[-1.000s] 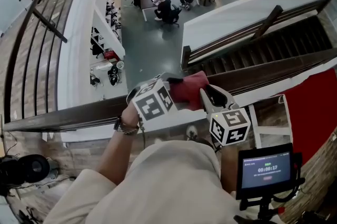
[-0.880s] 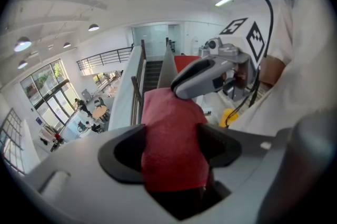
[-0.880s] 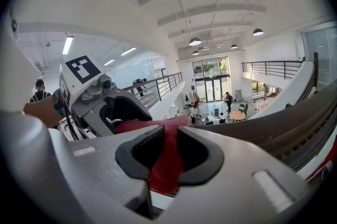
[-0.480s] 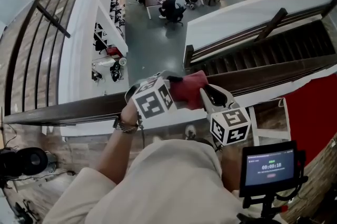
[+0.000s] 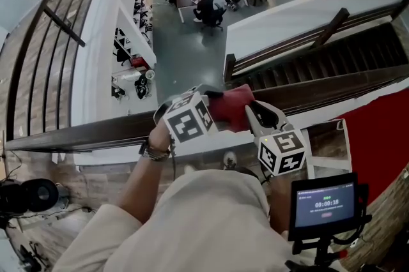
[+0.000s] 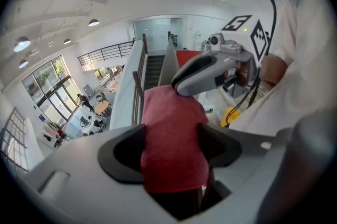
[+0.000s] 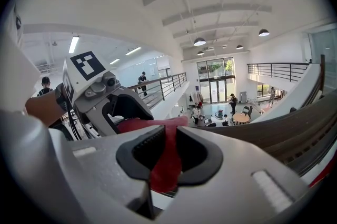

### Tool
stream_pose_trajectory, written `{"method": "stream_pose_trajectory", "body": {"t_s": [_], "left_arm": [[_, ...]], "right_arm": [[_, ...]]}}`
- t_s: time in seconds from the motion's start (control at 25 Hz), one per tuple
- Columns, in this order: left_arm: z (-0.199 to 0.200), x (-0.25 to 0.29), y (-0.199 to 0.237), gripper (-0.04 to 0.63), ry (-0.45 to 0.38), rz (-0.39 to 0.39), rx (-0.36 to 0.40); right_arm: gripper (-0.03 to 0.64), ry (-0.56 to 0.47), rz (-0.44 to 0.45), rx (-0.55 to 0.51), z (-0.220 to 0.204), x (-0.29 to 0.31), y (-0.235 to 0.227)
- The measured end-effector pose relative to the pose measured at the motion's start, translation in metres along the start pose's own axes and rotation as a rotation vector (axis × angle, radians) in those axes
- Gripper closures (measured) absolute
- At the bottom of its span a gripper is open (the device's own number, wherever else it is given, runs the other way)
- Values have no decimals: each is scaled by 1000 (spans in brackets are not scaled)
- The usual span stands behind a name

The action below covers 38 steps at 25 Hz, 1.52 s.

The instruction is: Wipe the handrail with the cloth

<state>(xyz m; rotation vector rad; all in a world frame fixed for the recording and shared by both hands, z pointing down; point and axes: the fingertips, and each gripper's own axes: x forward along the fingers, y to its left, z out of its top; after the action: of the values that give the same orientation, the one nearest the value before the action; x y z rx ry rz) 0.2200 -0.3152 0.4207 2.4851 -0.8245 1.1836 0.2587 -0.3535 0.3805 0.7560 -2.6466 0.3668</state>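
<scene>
Two hand-held grippers share one red cloth, bunched over the dark wooden handrail between them. The left gripper is clamped on a broad fold of it, its jaws held wide by the fabric. The right gripper pinches a thin fold, its narrow jaws having just been closing.

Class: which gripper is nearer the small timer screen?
Right. The right gripper, fingers having just closed further on the red cloth, sits up-left of the screen; the left gripper holds the cloth's other end, further left.
</scene>
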Motion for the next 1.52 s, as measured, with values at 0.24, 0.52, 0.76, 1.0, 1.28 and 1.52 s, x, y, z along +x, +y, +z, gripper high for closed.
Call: {"method": "stream_pose_trajectory", "body": {"t_s": [0.24,0.52,0.76,1.0,1.28,1.52], "left_arm": [[3,1,-1,258,5,-22,-14],[10,0,-1,255,31,-48,1],[7,-2,3,252,64,-43,-2],[7,3,-1,242,91,-72,28],[9,1,-7,235,133,-101,50],[15,11,-16,236,112,-78,29]], "right_arm": [[555,-11,39,23,2,-3,-4],[501,67,212,-146,5,-15,5],[472,104,365,-281,12,-13,11],[463,120,386,-298,4,-8,11],[463,116,400,-297,8,-16,16],[463,130,390,-311,0,-20,8]]}}
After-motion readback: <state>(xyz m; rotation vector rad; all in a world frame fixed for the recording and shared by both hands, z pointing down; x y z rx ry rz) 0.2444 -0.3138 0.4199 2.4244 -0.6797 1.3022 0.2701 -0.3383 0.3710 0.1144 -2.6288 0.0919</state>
